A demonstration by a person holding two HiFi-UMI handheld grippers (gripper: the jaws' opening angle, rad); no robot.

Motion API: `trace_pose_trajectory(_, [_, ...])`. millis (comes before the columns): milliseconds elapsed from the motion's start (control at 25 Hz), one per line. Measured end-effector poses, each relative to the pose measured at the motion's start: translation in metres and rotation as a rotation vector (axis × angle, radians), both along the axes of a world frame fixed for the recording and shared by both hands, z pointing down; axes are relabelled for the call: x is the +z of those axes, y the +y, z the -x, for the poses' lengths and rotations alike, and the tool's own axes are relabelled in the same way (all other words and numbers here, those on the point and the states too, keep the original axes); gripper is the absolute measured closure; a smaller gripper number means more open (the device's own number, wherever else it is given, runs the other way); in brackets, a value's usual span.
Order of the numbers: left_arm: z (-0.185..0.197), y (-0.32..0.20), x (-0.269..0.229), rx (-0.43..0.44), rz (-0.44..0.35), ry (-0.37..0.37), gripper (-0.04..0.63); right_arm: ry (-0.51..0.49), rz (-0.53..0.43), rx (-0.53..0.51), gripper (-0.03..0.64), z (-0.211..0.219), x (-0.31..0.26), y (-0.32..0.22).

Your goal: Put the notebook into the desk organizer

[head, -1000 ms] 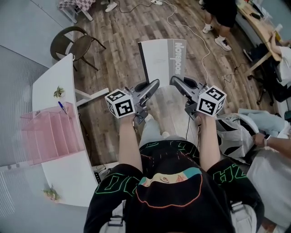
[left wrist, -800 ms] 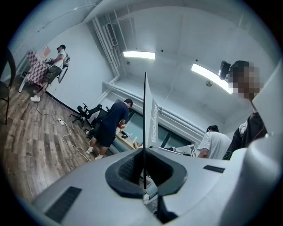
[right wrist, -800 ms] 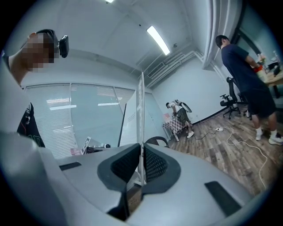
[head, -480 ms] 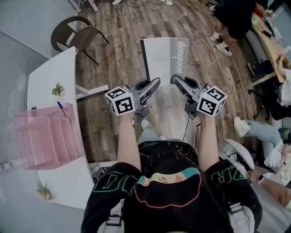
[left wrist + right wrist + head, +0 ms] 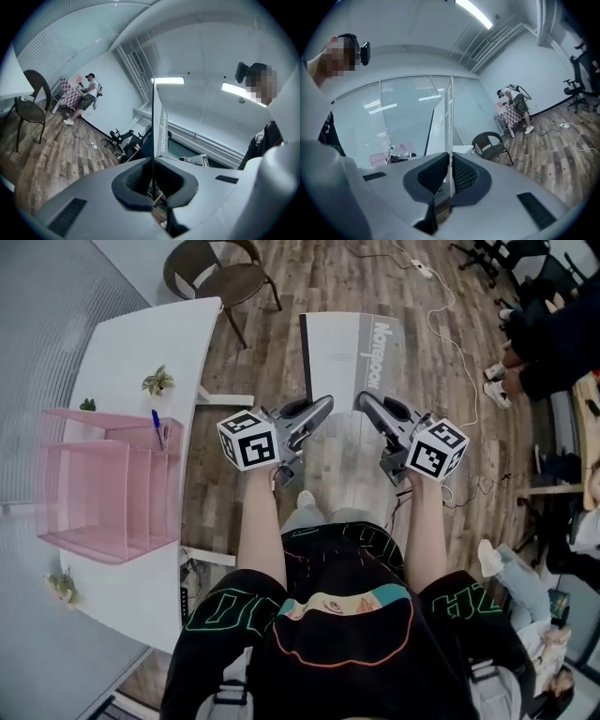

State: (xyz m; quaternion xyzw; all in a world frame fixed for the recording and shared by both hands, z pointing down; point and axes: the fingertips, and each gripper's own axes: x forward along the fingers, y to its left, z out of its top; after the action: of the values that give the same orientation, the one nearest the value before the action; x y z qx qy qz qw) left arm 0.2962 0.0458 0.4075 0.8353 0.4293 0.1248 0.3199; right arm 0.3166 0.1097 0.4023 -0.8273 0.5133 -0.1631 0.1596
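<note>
I hold a grey and white notebook (image 5: 349,354) out flat above the wooden floor, gripped at its near edge from both sides. My left gripper (image 5: 323,409) is shut on its left corner and my right gripper (image 5: 364,402) on its right corner. In the left gripper view the notebook (image 5: 161,133) stands edge-on between the shut left gripper's (image 5: 153,180) pads. The right gripper view shows the notebook (image 5: 450,117) as a thin edge pinched in the right gripper (image 5: 450,180). The pink desk organizer (image 5: 103,486) stands on the white desk (image 5: 131,352) to my left.
A blue pen (image 5: 157,425) stands in the organizer. Small plants (image 5: 157,381) sit on the desk, one more plant (image 5: 64,587) at its near end. A brown chair (image 5: 220,273) is at the desk's far end. A white cable (image 5: 448,306) crosses the floor; seated people (image 5: 548,338) are at the right.
The desk and pink organizer have swung nearer and more into view on the left. Both grippers still hold the notebook the same way.
</note>
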Motion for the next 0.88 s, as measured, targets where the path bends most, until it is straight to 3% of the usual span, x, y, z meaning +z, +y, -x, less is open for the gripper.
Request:
trace_pose_trajectory(400, [0.028,-0.138,0.004,-0.441,0.006,-0.035,0.592,-0.026,0.008,-0.445,0.600,0.003,0.006,-0.153])
trace_pose_trajectory(880, [0.109,-0.177,0.040,-0.922,0.066,-0.115,0.592,-0.114,0.069,-0.917,0.600,0.066,0.044,-0.221])
